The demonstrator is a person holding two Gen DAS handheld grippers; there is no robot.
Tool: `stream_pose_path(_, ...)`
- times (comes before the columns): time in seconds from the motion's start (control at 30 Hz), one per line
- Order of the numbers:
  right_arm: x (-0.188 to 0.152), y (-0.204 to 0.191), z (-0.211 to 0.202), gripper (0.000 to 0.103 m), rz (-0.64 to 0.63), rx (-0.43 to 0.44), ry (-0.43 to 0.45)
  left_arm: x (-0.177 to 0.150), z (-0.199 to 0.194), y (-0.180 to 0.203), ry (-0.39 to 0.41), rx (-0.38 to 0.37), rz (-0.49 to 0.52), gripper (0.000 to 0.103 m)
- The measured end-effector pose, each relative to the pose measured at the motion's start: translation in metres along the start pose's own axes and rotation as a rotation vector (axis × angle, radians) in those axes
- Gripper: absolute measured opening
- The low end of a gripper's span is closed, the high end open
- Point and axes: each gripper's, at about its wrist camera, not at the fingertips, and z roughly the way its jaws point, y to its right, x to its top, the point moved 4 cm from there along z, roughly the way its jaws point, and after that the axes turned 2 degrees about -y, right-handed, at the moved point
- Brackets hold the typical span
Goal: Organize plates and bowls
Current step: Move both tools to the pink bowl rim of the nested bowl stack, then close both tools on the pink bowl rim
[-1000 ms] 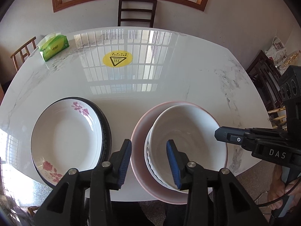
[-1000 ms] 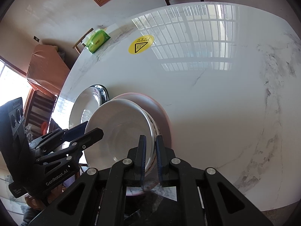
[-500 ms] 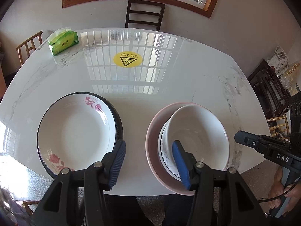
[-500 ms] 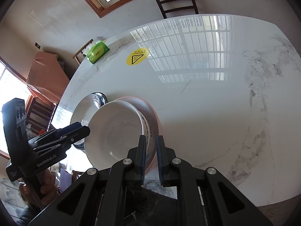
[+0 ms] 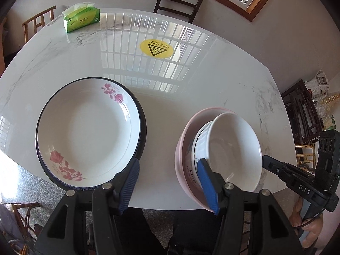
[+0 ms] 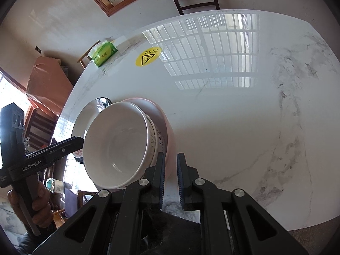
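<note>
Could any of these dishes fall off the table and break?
Maybe. The pink bowl with the white bowls stacked in it sits right at the table's near edge, even poking past it, so a bump from the left gripper beside it could tip the stack over. The flower plate also sits close to that edge. The top bowl looks tilted, so it might slide if jostled.
</note>
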Motion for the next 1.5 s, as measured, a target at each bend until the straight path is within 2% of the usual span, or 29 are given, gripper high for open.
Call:
stream_pose_path(0.27,-0.002,0.0,0.004,0.016,0.014,0.003,-0.014,-0.007,0.01,-0.001,-0.03,-0.011,-0.035,0.058)
stream_pose_path(0.53,-0.005,0.001,0.009,0.024,0.019,-0.005,-0.036,-0.015,0.016,-0.01,-0.048,0.006,-0.096,0.057)
stream_pose_path(0.73,-0.003,-0.001,0.013,0.025,0.006,-0.026,-0.053,-0.018,0.021,-0.014,-0.072,0.011,-0.134,0.056)
stream_pose_path(0.87,0.0,-0.001,0.015,0.025,-0.011,-0.046,-0.065,-0.02,0.025,-0.023,-0.084,-0.022,-0.208,0.056)
stream_pose_path(1.03,0.003,-0.003,0.02,0.024,-0.049,-0.085,-0.097,-0.017,0.025,-0.015,-0.086,0.018,-0.197,0.056)
stream_pose_path(1.13,0.005,-0.007,0.025,0.024,-0.089,-0.131,-0.117,-0.014,0.024,-0.011,-0.065,0.075,-0.17,0.058)
stream_pose_path(1.23,0.007,-0.01,0.034,0.024,-0.121,-0.169,-0.141,-0.012,0.028,-0.007,-0.079,0.113,-0.137,0.058)
stream_pose_path(1.4,0.007,-0.013,0.034,0.021,-0.159,-0.192,-0.141,-0.009,0.029,-0.004,-0.08,0.12,-0.111,0.059)
stream_pose_path(1.5,0.008,-0.012,0.035,0.022,-0.155,-0.187,-0.139,-0.01,0.031,-0.008,-0.08,0.105,-0.144,0.06)
